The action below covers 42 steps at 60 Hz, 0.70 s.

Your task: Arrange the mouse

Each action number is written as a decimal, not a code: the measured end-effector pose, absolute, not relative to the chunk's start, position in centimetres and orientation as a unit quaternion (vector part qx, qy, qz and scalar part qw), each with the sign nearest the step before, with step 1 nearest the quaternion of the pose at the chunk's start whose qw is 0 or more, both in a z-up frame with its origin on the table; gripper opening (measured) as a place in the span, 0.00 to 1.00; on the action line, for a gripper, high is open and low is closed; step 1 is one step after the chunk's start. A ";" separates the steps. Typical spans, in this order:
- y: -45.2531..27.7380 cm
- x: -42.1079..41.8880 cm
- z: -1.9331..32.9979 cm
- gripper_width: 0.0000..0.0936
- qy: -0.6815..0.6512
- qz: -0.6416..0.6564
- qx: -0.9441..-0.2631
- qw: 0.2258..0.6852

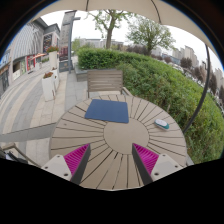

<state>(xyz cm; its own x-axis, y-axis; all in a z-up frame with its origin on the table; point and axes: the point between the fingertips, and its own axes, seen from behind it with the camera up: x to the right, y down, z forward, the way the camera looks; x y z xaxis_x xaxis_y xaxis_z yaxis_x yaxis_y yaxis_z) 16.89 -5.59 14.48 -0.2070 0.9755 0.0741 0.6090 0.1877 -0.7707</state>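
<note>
A round slatted wooden table (100, 135) lies ahead of me. A dark blue mouse pad (107, 111) rests flat on its far middle part. A small grey mouse (162, 124) sits near the table's right rim, apart from the pad. My gripper (111, 162) hovers over the table's near side, open, its magenta pads (76, 157) spread wide with nothing but bare slats between them. Both the pad and the mouse are well beyond the fingertips.
A wooden bench (105, 82) stands behind the table. A green hedge (165, 80) runs along the right. Paved terrace (30, 100) with white furniture (50, 84) lies to the left, trees and buildings behind.
</note>
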 end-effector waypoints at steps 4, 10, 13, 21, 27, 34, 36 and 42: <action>-4.6 16.7 14.4 0.91 -0.707 0.305 -0.564 0.299; -1.3 15.9 13.0 0.91 -0.698 0.291 -0.576 0.310; 0.5 15.5 12.3 0.91 -0.691 0.284 -0.585 0.315; 5.4 14.4 11.1 0.91 -0.668 0.270 -0.607 0.334; 9.5 13.9 10.0 0.91 -0.651 0.254 -0.625 0.347; 13.9 13.4 9.0 0.91 -0.631 0.241 -0.645 0.358; 15.0 13.2 8.7 0.91 -0.625 0.240 -0.649 0.361; 17.3 12.4 7.9 0.91 -0.615 0.247 -0.653 0.367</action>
